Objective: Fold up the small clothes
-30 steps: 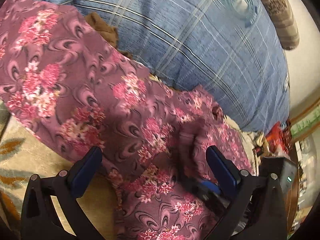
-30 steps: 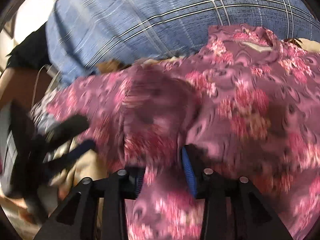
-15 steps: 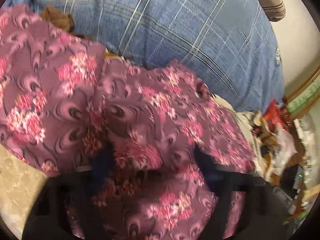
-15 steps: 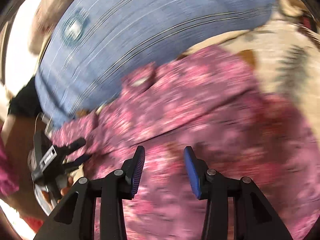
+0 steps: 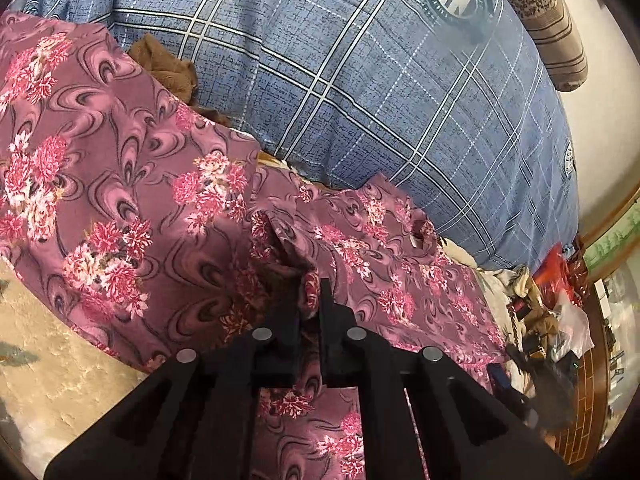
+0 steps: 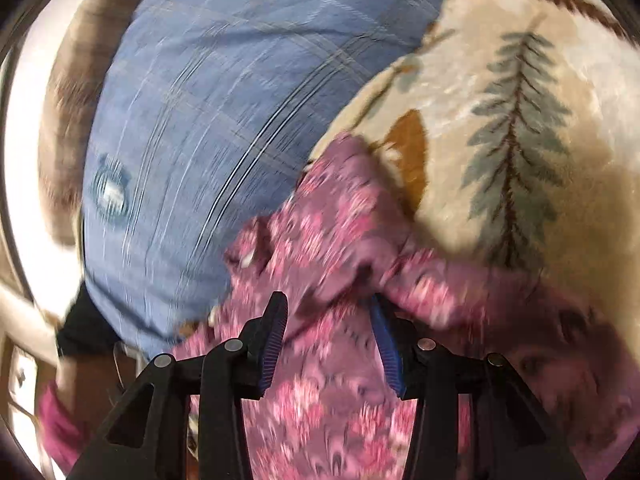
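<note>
My left gripper (image 5: 308, 300), spread wide a second ago, has now clenched on a fold of the floral garment (image 5: 120, 200) lying on the beige blanket (image 5: 48, 380). My right gripper (image 6: 328, 340), blurred mid-swing, hangs released above it, so the fold can begin.

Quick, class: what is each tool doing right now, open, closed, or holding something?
Left tool: closed on the floral garment.
Right tool: open, garment between its fingers, not gripped.
</note>
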